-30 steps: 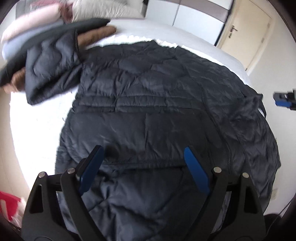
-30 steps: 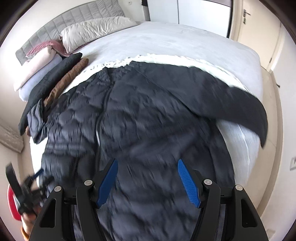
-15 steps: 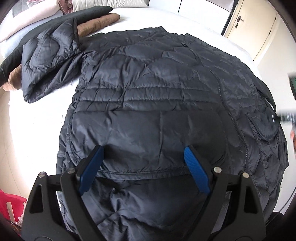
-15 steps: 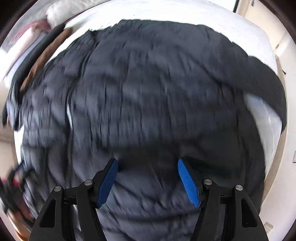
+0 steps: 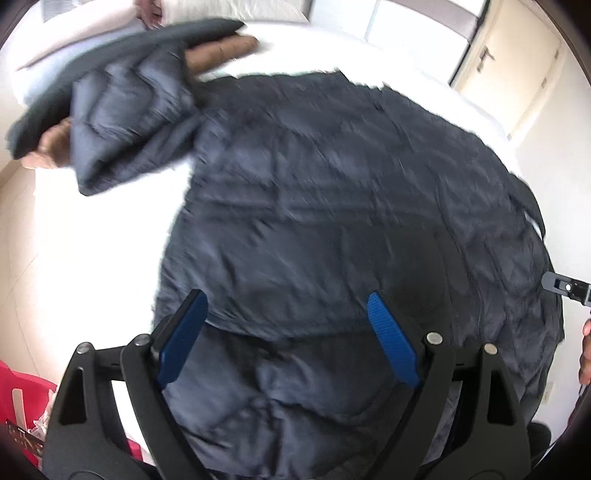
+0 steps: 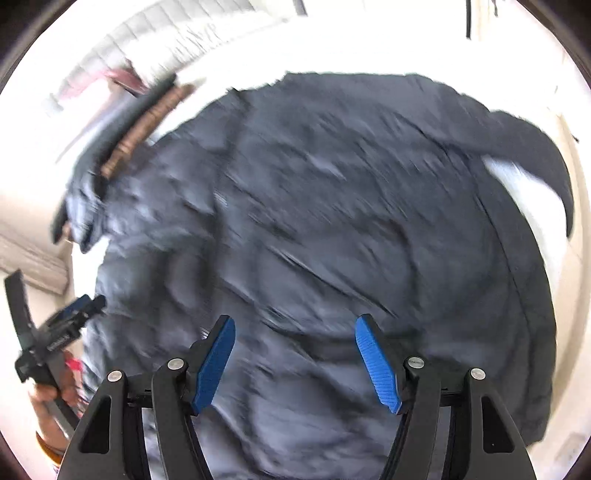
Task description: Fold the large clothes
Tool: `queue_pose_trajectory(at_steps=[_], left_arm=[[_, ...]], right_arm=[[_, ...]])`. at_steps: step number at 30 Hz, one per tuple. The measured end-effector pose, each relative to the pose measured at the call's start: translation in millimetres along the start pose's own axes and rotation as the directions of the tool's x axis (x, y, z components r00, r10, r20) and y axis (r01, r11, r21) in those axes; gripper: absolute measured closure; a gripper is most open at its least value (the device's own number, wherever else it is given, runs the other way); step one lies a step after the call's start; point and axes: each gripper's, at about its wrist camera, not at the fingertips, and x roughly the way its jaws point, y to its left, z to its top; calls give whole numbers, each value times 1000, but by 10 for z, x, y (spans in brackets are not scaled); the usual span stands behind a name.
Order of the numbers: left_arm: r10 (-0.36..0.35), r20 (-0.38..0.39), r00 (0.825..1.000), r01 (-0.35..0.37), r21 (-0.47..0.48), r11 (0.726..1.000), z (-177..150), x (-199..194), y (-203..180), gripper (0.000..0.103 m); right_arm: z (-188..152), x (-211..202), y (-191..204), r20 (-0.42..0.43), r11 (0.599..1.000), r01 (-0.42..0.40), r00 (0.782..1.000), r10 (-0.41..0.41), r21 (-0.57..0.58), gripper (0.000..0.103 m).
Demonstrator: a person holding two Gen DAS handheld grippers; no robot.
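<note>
A large dark navy quilted puffer jacket [image 5: 332,206] lies spread flat on a white bed [image 5: 92,240], also in the right wrist view [image 6: 332,206]. One sleeve [image 5: 125,122] lies out to the upper left; the other sleeve [image 6: 535,155] hangs over the bed's right side. My left gripper [image 5: 286,314] is open and empty above the jacket's lower part. My right gripper [image 6: 295,336] is open and empty above the lower hem area. Both views are blurred.
Folded clothes, one dark and one brown [image 5: 221,48], and pillows [image 5: 229,7] lie at the head of the bed. A red bin [image 5: 22,398] stands at the lower left. A door [image 5: 517,62] is at the right.
Both grippers have stayed open and shifted over the jacket; the left view has moved right and back, and the right view has pulled back from the fabric.
</note>
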Motion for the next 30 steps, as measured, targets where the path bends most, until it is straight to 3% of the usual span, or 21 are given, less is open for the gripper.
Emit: queue_pose_trajectory(at_steps=[5,7,9,16,21,22,23,24,25,26,27,30], left_arm=[[176,44,983,-174,-47,984,326,-6,298,14],[264,46,963,-260,-70,963,519,68,422,14],[319,53,946,-313,-104,944,684,149,503,14],[468,60,882,-442,-240,864,1312,587,707,14],[527,10,850,-505,-268,820,1448,906,925,17],[536,10,844,-513,-274,813,1446,914,983,26],[531,18,847,-503,-290,814,1432,896,1092,46],[518,22,855,-488,-303,818,1422,868,1167,58],[505,24,863,-472,-319,822,1400,829,1252,91],[472,34,881,-432,-352,831,1356,757,1411,101],[454,44,890,-406,-375,833,1318,680,1514,101],[471,95,877,-395,-415,820,1171,341,1825,102]], right_arm=[[145,134,192,83,998,-47,995,51,-41,29],[166,289,194,87,998,-61,994,64,-36,29],[157,449,189,36,999,-38,999,39,-30,29],[204,659,178,21,999,-30,999,31,-33,29],[190,707,235,12,998,-8,1000,9,-63,29],[179,703,228,12,998,-6,1000,6,-65,29],[171,695,223,12,998,-6,1000,7,-67,29],[172,702,228,12,998,-7,1000,8,-66,29],[171,701,221,13,998,-10,1000,11,-63,29],[171,701,214,13,998,-12,1000,13,-60,29],[172,702,211,14,998,-15,1000,16,-55,29],[173,702,210,16,999,-24,1000,25,-47,29]])
